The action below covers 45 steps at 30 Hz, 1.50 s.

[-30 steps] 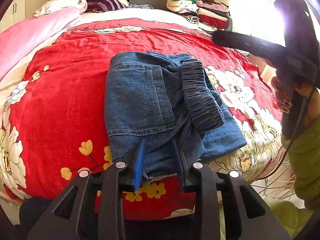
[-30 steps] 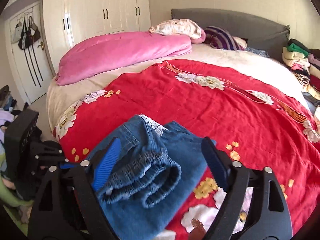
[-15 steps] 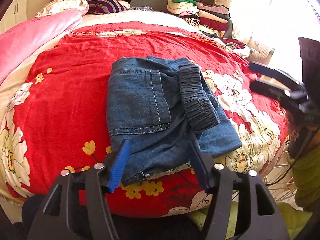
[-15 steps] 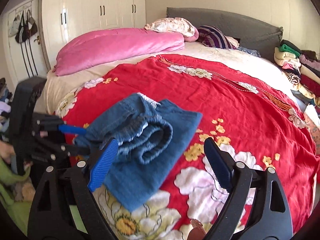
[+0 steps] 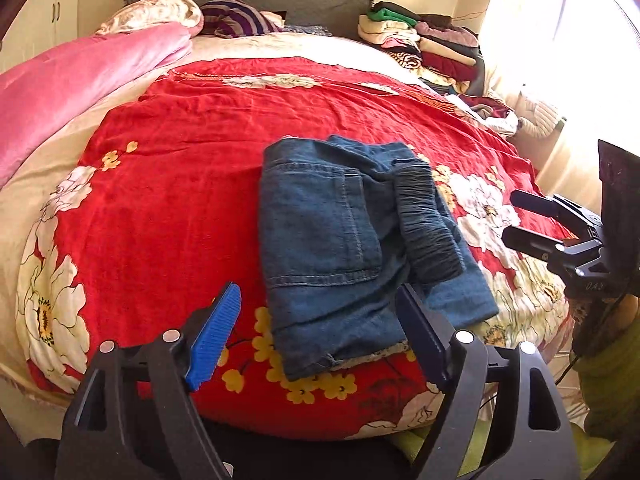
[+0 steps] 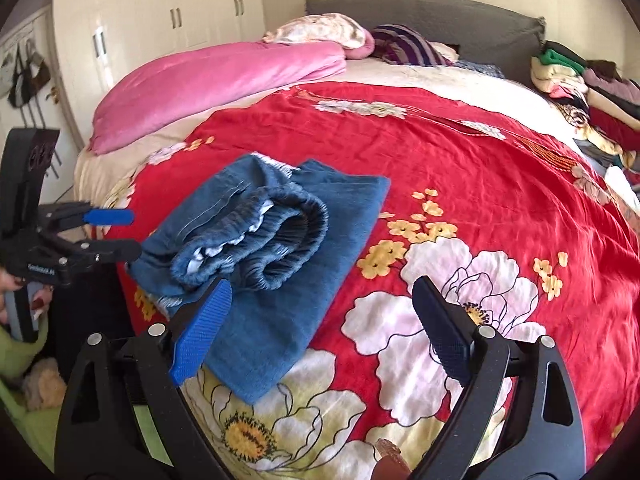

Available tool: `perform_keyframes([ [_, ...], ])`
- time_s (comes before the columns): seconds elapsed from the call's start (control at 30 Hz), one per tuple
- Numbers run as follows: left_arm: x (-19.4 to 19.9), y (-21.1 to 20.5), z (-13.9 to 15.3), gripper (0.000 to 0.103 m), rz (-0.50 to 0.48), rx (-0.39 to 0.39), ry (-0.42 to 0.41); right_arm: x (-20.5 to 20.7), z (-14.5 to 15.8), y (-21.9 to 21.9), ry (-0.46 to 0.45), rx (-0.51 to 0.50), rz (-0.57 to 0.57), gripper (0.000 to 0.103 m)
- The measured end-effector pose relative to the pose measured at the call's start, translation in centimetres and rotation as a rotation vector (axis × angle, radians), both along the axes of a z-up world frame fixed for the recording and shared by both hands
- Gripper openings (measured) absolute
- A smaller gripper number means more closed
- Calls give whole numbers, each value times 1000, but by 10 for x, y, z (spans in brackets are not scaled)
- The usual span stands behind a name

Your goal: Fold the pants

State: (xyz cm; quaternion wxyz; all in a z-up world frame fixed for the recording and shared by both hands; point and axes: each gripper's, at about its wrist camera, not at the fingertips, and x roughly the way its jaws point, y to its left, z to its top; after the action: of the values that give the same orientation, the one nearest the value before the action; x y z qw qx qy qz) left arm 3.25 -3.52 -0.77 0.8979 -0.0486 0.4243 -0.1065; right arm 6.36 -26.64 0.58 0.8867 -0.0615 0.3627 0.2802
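Pants (image 5: 352,248), folded denim, lie near the bed's near edge on the red floral bedspread (image 5: 168,200). The left gripper (image 5: 320,336) is opening its jaws, the hem between them untouched. The right gripper (image 6: 320,328) stands wide, holding nothing, pants at its left finger.

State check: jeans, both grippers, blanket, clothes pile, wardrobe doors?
jeans: folded into a compact stack, lying flat on the red bedspread, held by neither gripper
left gripper: jaws opening, clear of the jeans, nothing gripped
right gripper: open, empty, above the bedspread
pink blanket: rolled lengthwise along the bed's side
clothes pile: stacked by the headboard
wardrobe doors: closed
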Motion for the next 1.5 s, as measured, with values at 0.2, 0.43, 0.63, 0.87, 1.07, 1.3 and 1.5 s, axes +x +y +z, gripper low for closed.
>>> perform_keyframes([
  [0.2,22,12,-4,81,52,-18,5,25,-8,-5,79,56,-56,85],
  [0.43,63,21,-24,81,71,-93,81,73,-43,-4,322,202,-85,65],
  [0.63,80,15,-37,81,44,-132,100,84,-57,10,341,201,-40,63],
  [0.87,83,1,-37,54,9,-135,92,89,-57,30,296,156,44,46],
  [1.07,81,-4,-20,29,-7,-115,45,86,-44,45,238,171,107,15],
  [1.3,96,13,6,28,26,-107,-27,106,-10,63,143,202,124,15],
  [1.5,117,26,-2,29,73,-90,-15,130,-15,78,141,168,111,18],
])
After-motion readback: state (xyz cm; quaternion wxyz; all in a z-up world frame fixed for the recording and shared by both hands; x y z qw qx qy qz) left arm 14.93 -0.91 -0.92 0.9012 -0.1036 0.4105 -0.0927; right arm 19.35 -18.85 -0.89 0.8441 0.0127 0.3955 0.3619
